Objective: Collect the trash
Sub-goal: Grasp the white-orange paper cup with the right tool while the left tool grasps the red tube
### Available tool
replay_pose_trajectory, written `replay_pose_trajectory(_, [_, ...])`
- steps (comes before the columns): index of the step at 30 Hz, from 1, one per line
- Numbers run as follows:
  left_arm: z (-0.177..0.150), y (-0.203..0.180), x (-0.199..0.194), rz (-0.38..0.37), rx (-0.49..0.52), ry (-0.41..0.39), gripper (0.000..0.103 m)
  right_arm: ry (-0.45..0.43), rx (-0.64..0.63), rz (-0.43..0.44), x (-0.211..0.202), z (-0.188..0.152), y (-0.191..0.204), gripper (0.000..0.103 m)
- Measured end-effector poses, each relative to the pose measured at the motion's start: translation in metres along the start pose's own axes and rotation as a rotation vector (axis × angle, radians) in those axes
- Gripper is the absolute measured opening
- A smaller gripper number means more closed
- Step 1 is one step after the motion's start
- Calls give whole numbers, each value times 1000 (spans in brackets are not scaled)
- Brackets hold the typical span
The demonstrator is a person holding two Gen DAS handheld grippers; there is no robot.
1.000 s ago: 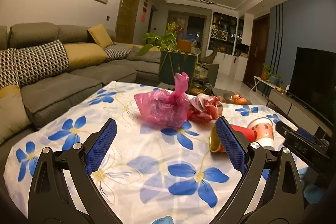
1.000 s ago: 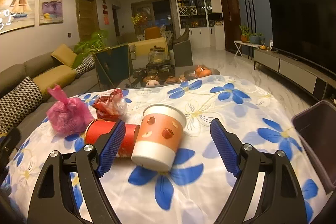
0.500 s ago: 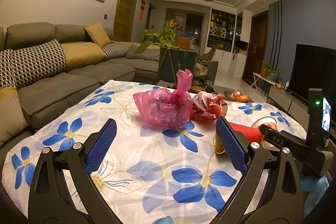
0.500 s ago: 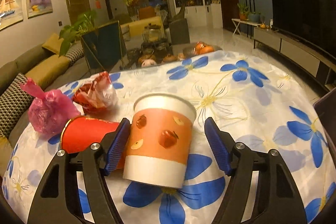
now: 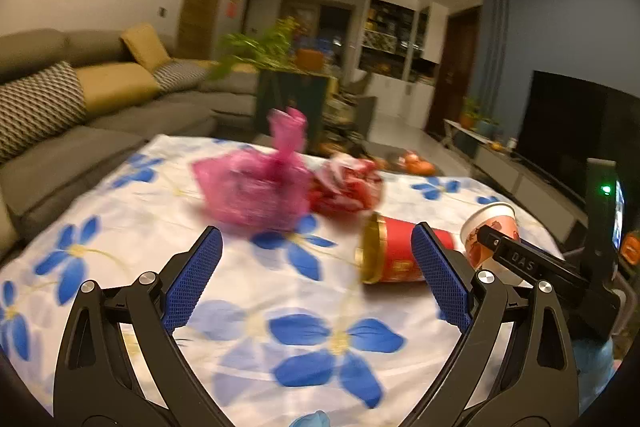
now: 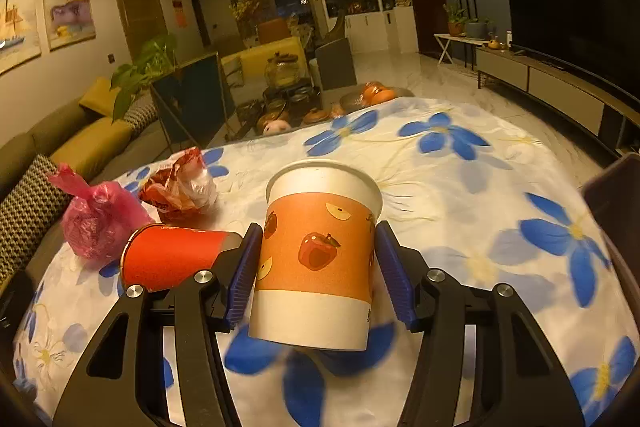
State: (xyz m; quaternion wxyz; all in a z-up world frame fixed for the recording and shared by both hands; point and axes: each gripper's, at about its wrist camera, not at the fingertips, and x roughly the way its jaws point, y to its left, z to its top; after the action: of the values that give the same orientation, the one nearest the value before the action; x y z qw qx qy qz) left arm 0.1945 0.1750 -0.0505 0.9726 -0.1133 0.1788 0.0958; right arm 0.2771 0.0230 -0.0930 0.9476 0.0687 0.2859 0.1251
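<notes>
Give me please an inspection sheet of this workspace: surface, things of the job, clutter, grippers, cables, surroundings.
Surface: table under a white cloth with blue flowers.
Job's things: apple-print paper cup upright; red cup lying on its side; pink bag, knotted; crumpled red wrapper.
Clutter: nothing seen beyond the trash.
Grippers: right gripper closed against the paper cup's sides; left gripper open, empty.
Cables: nothing seen.
Surroundings: sofa, television, dark bin at the table's right edge.

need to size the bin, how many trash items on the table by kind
cups: 2, apple cup and red cup
bags: 1, pink bag
wrappers: 1, red wrapper
total: 4
</notes>
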Motion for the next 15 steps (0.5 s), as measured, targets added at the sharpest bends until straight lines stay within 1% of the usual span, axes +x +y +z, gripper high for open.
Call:
replay_pose_trajectory(4, [3, -15, 16, -69, 51, 29, 94, -72, -22, -21, -33, -4, -11, 56])
replay_pose_trajectory(6, [4, -20, 24, -99, 59, 45, 93, -108, -29, -25, -47, -5, -15, 57])
replay_pose_trajectory(8, [5, -26, 34, -127, 68, 71, 90, -131, -34, -26, -59, -7, -19, 57])
replay_pose_trajectory(10, [4, -32, 45, -145, 88, 99, 81, -155, -40, -24, -70, -8, -22, 57])
replay_pose_trajectory(11, [3, -33, 50, -155, 95, 118, 78, -160, -41, -22, -73, -7, -24, 57])
replay_pose_trajectory(13, [1, -36, 60, -173, 103, 164, 66, -176, -45, -17, -79, -7, -26, 57])
replay_pose_trajectory(14, [-1, -37, 67, -194, 102, 195, 64, -180, -46, -14, -81, -7, -27, 57])
replay_pose_trajectory(15, [-2, -37, 71, -200, 100, 212, 60, -182, -44, -8, -84, -7, -28, 57])
